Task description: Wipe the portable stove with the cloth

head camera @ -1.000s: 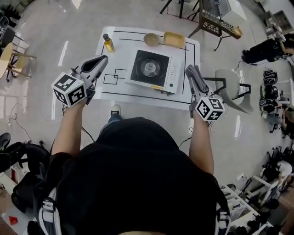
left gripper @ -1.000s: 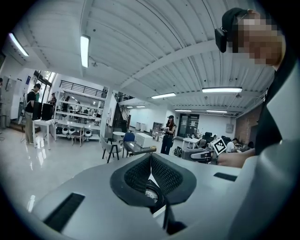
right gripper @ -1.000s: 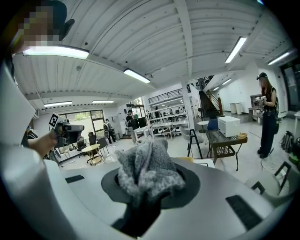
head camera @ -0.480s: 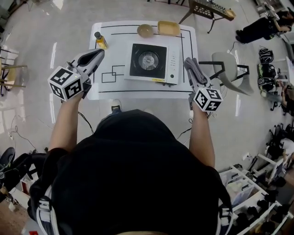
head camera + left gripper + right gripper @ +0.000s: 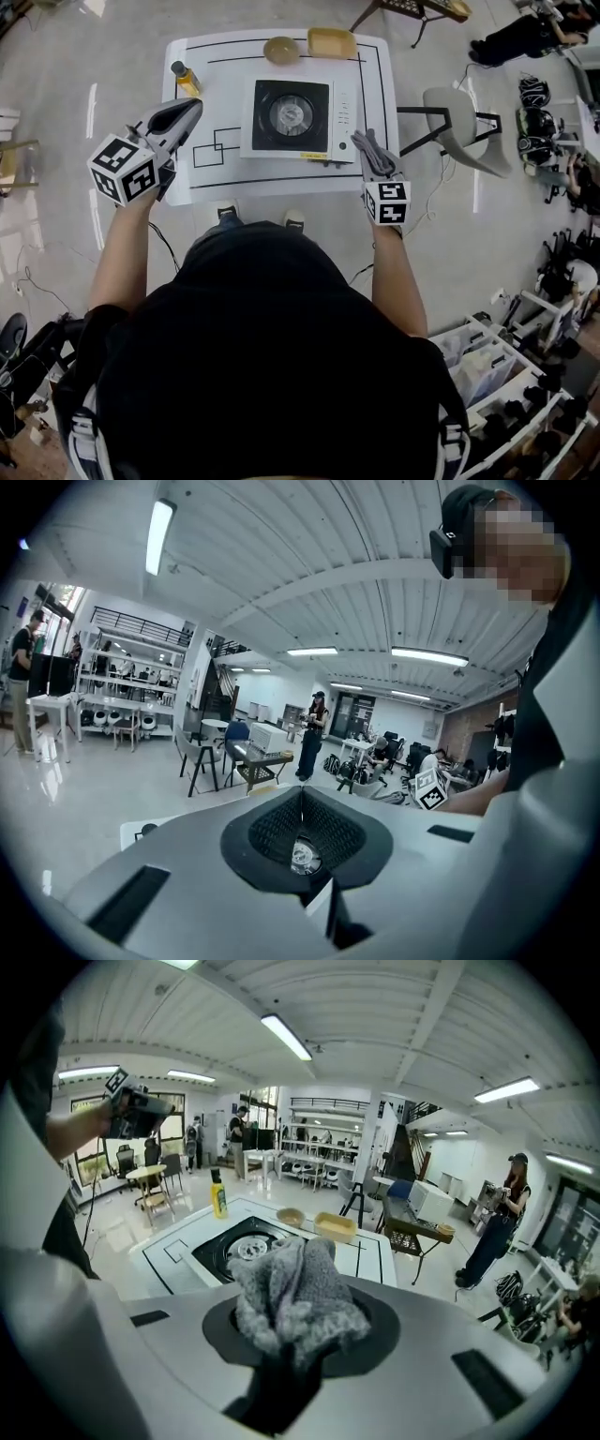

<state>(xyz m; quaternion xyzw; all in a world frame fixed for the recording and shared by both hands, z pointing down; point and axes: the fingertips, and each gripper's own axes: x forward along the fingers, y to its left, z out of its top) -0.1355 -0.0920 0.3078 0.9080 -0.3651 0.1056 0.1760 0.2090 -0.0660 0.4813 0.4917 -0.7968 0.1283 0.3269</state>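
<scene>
Right gripper (image 5: 373,161): clenched on the grey cloth (image 5: 292,1297), bunched over its tips, above the table (image 5: 187,178) edge just right of the stove (image 5: 291,117)
Left gripper (image 5: 178,114): pressed shut, empty, over the table's left side
Stove: not yet touched; best to flatten the cloth and sweep evenly
Change: both grippers have dropped, the right one tipping towards the stove

You wear a black short-sleeved top (image 5: 272,356) and pale-toed shoes (image 5: 225,212). A black headset (image 5: 452,536) sits on your head. Your left gripper (image 5: 187,108) and right gripper (image 5: 367,148) have smooth light-grey shells, with dark ribbed pads set in a black recess at the jaws. Each carries a white cube printed with black square markers: left cube (image 5: 124,169), right cube (image 5: 386,202).
</scene>
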